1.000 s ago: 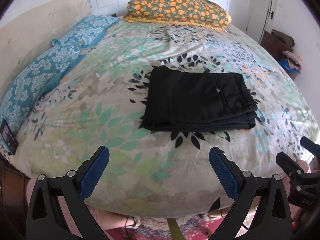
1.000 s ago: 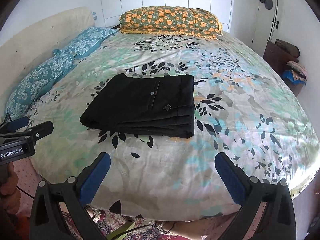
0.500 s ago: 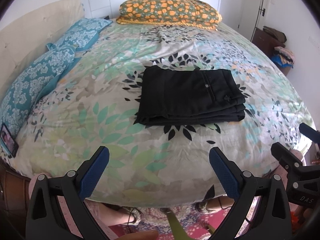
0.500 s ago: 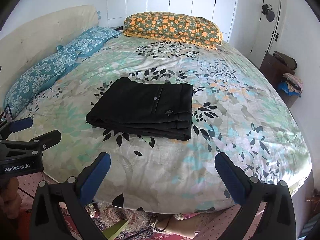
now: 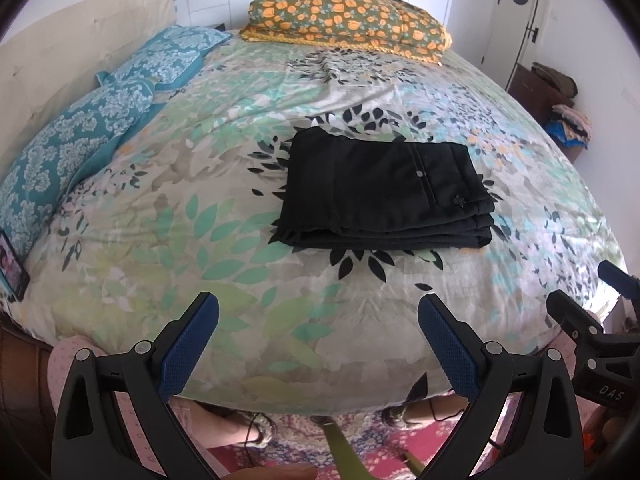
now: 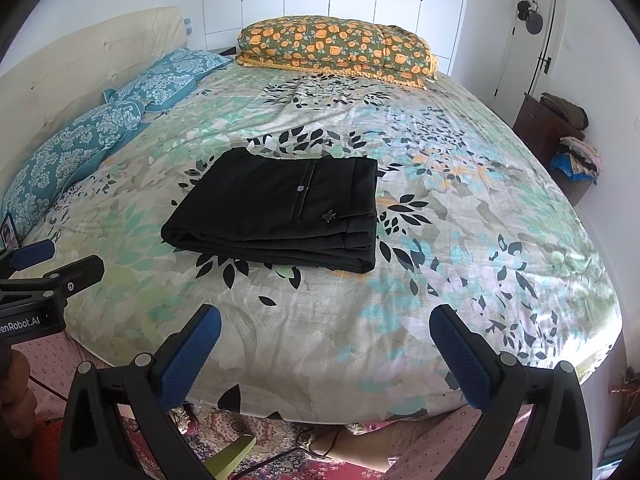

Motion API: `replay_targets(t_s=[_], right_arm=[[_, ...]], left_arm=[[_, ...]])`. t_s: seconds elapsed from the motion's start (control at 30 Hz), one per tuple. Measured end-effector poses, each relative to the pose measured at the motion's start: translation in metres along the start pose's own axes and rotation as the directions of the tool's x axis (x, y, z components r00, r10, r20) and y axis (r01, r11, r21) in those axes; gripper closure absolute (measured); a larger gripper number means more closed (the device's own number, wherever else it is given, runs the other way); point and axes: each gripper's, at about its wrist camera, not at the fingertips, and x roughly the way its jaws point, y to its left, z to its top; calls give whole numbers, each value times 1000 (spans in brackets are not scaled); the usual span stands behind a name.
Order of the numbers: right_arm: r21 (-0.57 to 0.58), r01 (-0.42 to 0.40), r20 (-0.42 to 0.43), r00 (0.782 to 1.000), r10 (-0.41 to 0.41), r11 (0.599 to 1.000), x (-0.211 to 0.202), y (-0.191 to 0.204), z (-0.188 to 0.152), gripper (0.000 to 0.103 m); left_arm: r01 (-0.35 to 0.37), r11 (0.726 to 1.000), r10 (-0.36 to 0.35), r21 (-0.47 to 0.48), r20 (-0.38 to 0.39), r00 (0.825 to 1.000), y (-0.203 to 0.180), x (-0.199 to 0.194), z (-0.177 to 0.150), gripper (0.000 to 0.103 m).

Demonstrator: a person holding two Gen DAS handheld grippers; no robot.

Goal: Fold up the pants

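Black folded fabric pants [image 5: 384, 190], frame centre, on leaf-print bed [image 5: 200, 200]. Left hand-held gripper [image 5: 318, 340] and right hand-held gripper [image 6: 325, 354]: both released, empty, lower frame.

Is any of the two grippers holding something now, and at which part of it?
Nothing is held. The left gripper and right gripper are both open and empty; the folded black pants lie alone on the bed.

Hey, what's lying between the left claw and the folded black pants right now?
Nothing but bare floral bedspread lies between the left claw and the folded black pants, shown in the left wrist view.
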Motion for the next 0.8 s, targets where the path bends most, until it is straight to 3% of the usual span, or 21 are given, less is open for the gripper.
replay_targets(t_s=[0.43,0.8], right_arm=[[-7,-9,-13,1000,9,1000,4,2,-1,0],[-6,-13,-12,1000,13,1000,5,1,-2,0]], left_arm=[[11,1000,-11,-14,-7,1000,0,1,-1,3],[-27,1000,27,1,23,999,-1,-2,-2,3]])
